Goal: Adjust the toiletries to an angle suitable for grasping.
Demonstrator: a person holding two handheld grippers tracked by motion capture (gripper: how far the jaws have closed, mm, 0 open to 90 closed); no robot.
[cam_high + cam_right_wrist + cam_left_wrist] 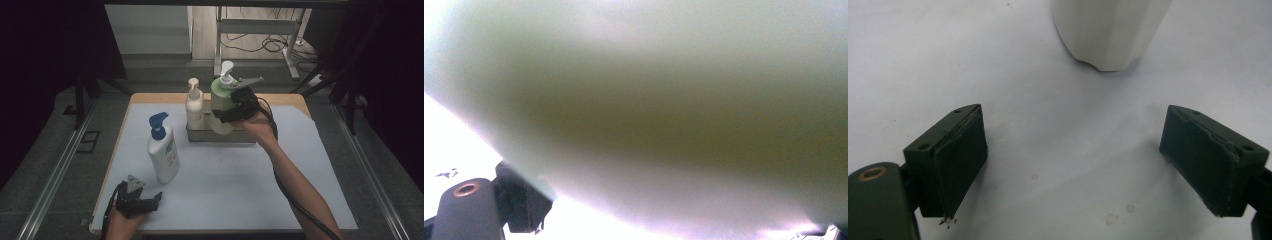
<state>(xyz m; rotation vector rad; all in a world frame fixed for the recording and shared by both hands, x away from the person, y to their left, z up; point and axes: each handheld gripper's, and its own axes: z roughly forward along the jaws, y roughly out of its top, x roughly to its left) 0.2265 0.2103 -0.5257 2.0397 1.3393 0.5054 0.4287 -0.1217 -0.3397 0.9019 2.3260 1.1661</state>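
Right tongs [231, 116] pinch the green pump bottle [220, 95] in the tray [200, 135]; left tongs [1075, 160] spread wide, holding nothing.

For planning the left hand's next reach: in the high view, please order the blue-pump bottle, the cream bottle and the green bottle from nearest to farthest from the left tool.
1. Blue-pump bottle, just ahead.
2. Cream bottle, in the tray.
3. Green bottle, tray's right.

The high view looked forward and down over the whole table [220, 190]. The left gripper view sat low, facing the white pump bottle [1108, 30] base, which the high view shared. The right gripper view pressed close against the green pump bottle [649, 115].
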